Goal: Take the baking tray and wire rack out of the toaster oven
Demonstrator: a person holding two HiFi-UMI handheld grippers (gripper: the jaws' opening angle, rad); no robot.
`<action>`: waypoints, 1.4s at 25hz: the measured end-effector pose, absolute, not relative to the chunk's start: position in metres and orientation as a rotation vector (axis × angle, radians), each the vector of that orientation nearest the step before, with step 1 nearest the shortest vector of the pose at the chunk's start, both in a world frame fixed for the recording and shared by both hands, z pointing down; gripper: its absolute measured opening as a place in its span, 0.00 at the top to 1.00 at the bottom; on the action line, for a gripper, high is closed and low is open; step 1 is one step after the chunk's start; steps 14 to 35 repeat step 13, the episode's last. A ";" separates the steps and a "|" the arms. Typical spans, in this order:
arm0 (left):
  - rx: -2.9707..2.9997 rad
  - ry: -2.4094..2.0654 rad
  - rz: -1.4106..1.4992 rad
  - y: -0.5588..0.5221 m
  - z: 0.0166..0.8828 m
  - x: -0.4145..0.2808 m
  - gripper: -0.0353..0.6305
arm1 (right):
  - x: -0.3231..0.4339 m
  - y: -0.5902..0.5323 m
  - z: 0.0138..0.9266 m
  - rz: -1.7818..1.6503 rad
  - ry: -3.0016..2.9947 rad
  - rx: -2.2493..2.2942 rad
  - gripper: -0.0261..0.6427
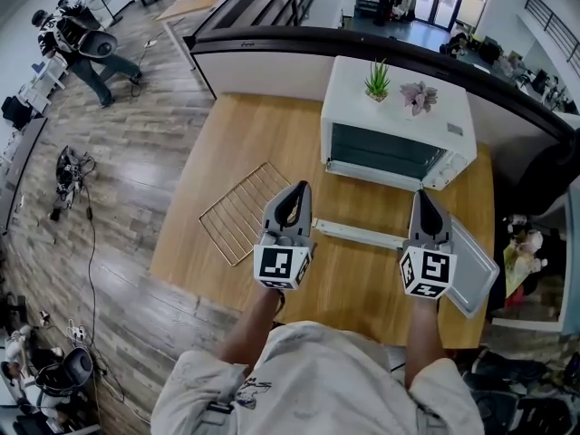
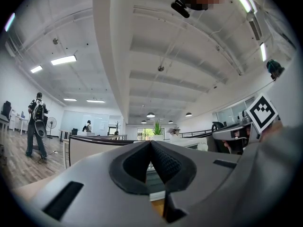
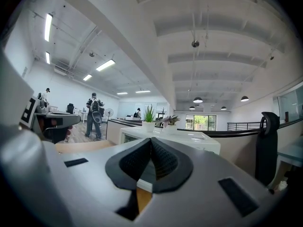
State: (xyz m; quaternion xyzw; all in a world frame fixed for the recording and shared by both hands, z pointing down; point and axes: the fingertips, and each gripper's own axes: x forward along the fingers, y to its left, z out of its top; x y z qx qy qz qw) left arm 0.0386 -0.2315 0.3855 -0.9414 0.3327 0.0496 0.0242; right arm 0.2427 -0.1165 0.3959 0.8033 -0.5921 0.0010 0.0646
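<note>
So the rack is left of the oven, tray right. My left gripper and right gripper are pinched together, empty. I'd just back off slow.

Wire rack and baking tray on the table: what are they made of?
The wire rack looks like metal: thin, pale rods crossed in a grid, with a faint shine. The baking tray is probably metal too: a flat, light grey sheet with a dull sheen and what looks like a raised rim.
</note>
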 end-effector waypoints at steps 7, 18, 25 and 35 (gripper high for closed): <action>-2.923 1.018 0.146 -0.232 0.387 0.041 0.92 | 0.243 -0.116 0.395 0.014 -1.783 2.424 0.93; -2.929 1.031 0.137 -0.235 0.390 0.040 0.92 | 0.241 -0.118 0.400 0.008 -1.760 2.399 0.93; -2.929 1.031 0.137 -0.235 0.390 0.040 0.92 | 0.241 -0.118 0.400 0.008 -1.760 2.399 0.93; -2.929 1.031 0.137 -0.235 0.390 0.040 0.92 | 0.241 -0.118 0.400 0.008 -1.760 2.399 0.93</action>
